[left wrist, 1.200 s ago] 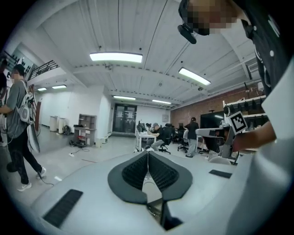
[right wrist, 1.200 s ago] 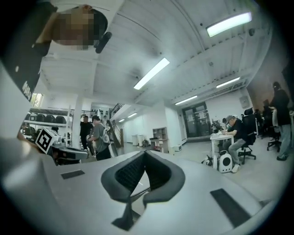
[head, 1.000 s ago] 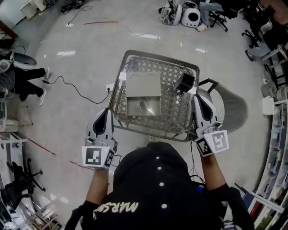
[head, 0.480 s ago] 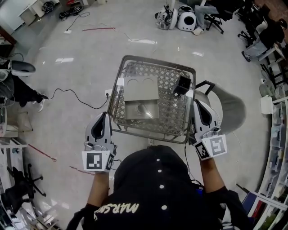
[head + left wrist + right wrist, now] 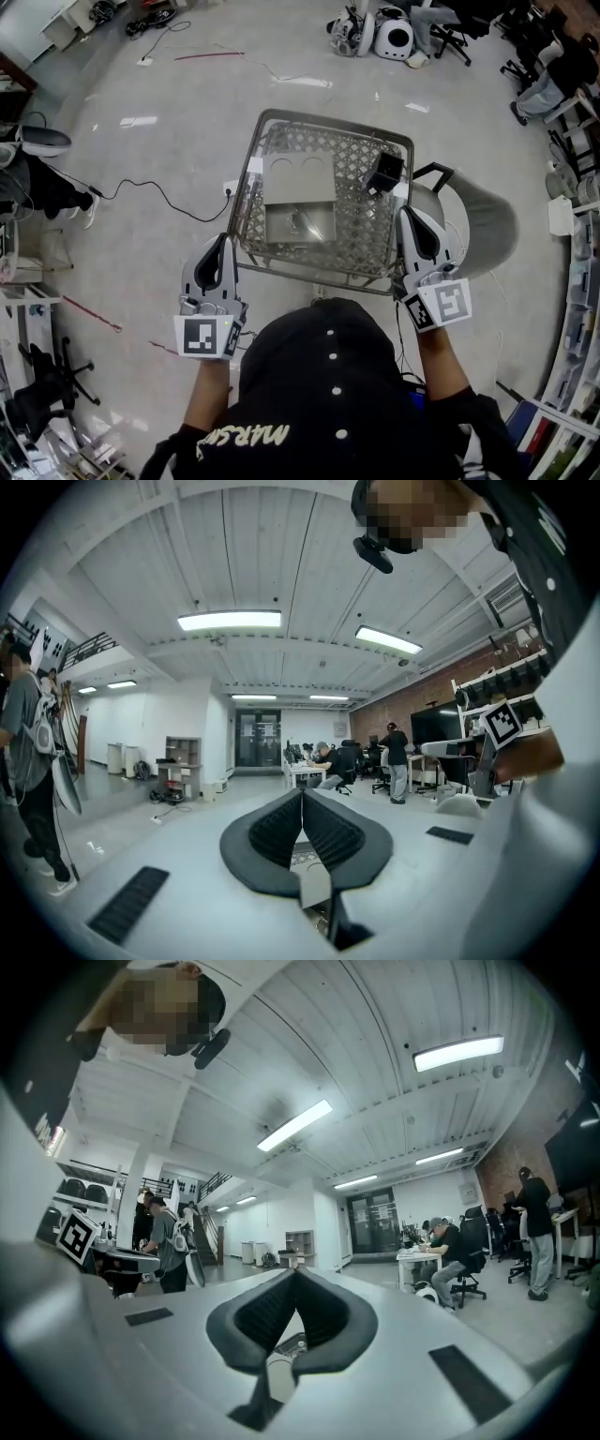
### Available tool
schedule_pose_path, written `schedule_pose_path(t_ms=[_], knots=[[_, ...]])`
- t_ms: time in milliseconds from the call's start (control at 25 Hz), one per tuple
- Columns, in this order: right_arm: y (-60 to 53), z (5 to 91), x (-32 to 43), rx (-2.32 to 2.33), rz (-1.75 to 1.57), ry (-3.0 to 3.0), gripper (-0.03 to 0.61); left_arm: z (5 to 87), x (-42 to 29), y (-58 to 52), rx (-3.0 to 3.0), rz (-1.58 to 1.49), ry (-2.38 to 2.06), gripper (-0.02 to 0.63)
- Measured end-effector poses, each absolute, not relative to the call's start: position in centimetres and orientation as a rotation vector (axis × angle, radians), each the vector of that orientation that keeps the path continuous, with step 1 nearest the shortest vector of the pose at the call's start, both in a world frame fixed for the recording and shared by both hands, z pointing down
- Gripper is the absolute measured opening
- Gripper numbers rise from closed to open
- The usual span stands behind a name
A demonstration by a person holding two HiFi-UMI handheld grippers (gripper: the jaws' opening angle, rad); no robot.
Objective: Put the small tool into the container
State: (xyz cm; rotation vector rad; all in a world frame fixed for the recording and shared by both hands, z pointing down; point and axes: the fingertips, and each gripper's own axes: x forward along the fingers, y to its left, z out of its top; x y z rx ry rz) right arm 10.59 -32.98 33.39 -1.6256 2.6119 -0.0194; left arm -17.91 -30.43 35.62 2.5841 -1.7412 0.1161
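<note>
The left hand-held gripper (image 5: 221, 246) and right hand-held gripper (image 5: 410, 219) both have jaws together and empty, flanking the wire basket (image 5: 323, 272); ahead, between the 2, lies the open grey container (image 5: 323, 225), with a small shiny tool (image 5: 294, 221) seemingly inside (too small to confirm); if it is not inside, open 1 gripper wide and descend vertically past the rim.
</note>
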Motion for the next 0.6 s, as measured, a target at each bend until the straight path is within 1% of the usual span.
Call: schedule_pose_path(t_ms=[600], knots=[[-33.11, 33.05, 9.6, -1.584, 0.053, 2.657, 0.014, 35.57, -17.36, -30.7, 2.591, 0.12, -1.739, 0.026]])
